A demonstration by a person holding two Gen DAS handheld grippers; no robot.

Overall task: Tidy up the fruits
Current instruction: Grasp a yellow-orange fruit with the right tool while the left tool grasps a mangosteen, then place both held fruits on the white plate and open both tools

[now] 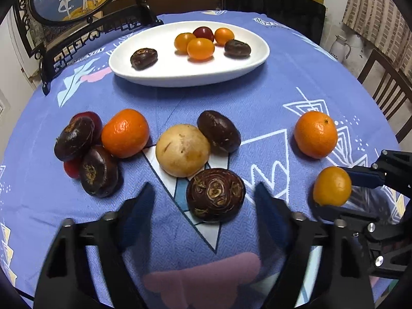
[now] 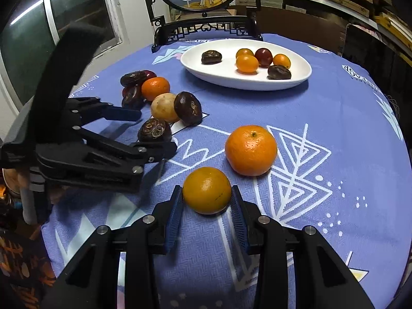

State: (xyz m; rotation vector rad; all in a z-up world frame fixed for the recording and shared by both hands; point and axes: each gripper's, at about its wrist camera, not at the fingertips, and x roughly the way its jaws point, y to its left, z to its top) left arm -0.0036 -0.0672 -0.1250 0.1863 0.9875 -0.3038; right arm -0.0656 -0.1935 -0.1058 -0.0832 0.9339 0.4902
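Blue cloth (image 1: 257,97) with white shapes covered the round table. On the left side sat a pile of fruit: dark brown chestnuts (image 1: 74,139), a bright orange (image 1: 125,133) and a pale round fruit (image 1: 182,150). The left gripper (image 1: 204,198) stood half open, with one dark chestnut (image 1: 215,195) lying between its two blue fingers (image 1: 139,213). The fingers did not touch it. Farther right lay a big orange (image 2: 251,150). Just in front of it, the right gripper (image 2: 207,200) was squeezed onto a small orange fruit (image 2: 206,190), one pad pressing each side. At the back sat a white plate (image 2: 224,77). It held two dark chestnuts, three small orange fruits and one red fruit.
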